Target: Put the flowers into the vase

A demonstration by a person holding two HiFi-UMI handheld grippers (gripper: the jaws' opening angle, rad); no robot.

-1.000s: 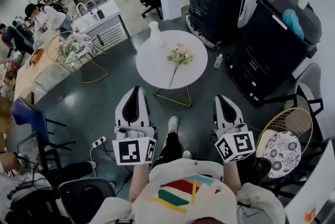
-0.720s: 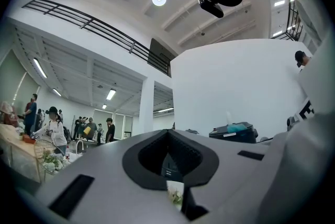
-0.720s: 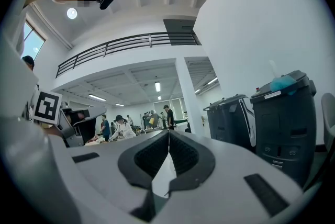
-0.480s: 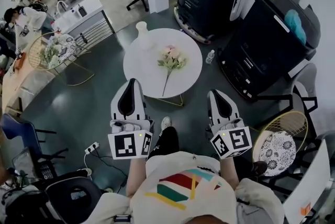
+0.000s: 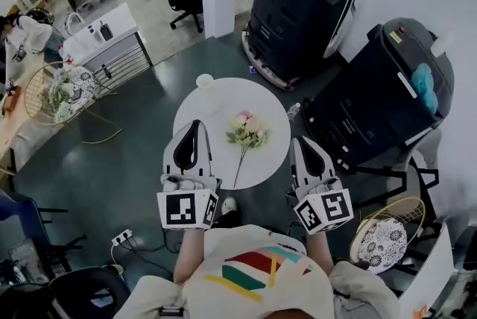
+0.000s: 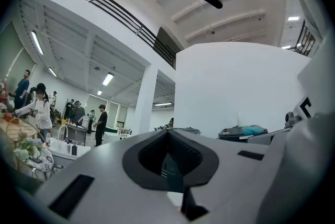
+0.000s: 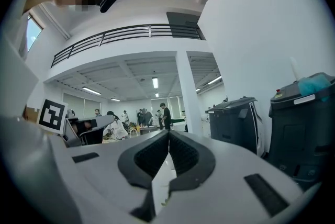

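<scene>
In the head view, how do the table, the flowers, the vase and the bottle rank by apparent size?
1. table
2. flowers, stem included
3. vase, seen from above, so foreshortened
4. bottle, on the floor, farther from the camera, so its true size is unsure

Smooth matt table (image 5: 268, 112); vase (image 5: 206, 92) seemingly glazed ceramic.

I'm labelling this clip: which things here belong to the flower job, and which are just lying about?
For the job: flowers lying on the round table; white vase standing on it; left gripper and right gripper, both shut and empty.
Just about: bottle on the floor; black machines; wire chair.
</scene>
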